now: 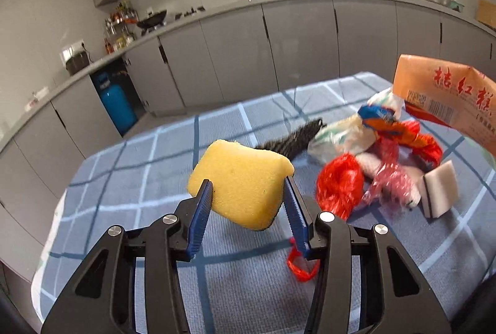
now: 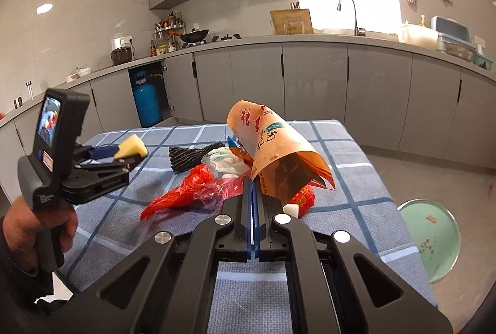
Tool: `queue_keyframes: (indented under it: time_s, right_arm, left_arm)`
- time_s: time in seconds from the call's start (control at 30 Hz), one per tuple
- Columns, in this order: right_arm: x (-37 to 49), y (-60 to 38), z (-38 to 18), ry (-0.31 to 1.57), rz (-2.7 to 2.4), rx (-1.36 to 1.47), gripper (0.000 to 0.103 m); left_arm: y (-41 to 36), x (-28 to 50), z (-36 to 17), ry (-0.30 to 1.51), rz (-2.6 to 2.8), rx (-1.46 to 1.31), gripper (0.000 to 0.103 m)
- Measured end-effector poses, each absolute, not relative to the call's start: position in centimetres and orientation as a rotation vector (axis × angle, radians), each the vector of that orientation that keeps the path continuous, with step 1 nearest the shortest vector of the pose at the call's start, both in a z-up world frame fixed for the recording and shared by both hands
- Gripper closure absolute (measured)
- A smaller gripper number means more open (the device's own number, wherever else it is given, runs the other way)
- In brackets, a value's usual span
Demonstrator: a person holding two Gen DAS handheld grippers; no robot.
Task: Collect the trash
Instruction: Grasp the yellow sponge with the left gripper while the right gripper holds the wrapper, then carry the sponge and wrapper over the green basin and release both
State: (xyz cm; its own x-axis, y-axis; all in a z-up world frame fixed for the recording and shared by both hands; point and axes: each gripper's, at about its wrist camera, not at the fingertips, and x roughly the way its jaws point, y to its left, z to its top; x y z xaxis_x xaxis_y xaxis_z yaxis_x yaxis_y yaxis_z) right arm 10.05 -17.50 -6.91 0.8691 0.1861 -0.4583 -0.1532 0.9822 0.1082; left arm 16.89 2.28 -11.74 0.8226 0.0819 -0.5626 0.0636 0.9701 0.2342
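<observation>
My left gripper (image 1: 248,186) is shut on a yellow sponge (image 1: 240,180) and holds it above the blue checked tablecloth (image 1: 155,154). It also shows in the right wrist view (image 2: 124,156), with the sponge (image 2: 134,146) at its tip. My right gripper (image 2: 251,183) is shut on an orange food wrapper (image 2: 279,154), lifted above a trash pile. The wrapper shows at the right in the left wrist view (image 1: 446,98). The pile holds red plastic bags (image 1: 339,183), a white sponge (image 1: 440,193), a clear bag (image 1: 334,137) and a dark mesh scrubber (image 2: 192,157).
A mint green bin (image 2: 434,238) stands on the floor right of the table. Grey kitchen cabinets (image 2: 310,80) run behind, with a sink faucet (image 2: 350,11), a wok (image 2: 193,35) and a blue gas cylinder (image 2: 147,103).
</observation>
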Motion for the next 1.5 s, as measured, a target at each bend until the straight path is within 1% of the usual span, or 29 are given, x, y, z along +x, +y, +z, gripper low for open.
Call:
queue_keyframes:
  time_s: [0.17, 0.53, 1.17, 1.5]
  right_arm:
    - [9.6, -18.7, -6.3, 0.465, 0.134, 0.082, 0.101]
    - [9.2, -22.6, -5.7, 0.435, 0.029, 0.122, 0.101]
    - [7.5, -32.8, -6.1, 0.398, -0.201, 0.218, 0.101]
    - [6.2, -38.3, -7.5, 0.408, -0.322, 0.262, 0.101]
  left_arm:
    - [-0.1, 16.4, -9.6, 0.539, -0.018, 0.273, 0.056]
    - [-7.1, 17.1, -6.9, 0.451, -0.146, 0.306, 0.056]
    - [-19.7, 16.6, -4.8, 0.352, -0.345, 0.339, 0.056]
    - [-26.7, 16.1, -5.2, 0.341, -0.481, 0.364, 0.056]
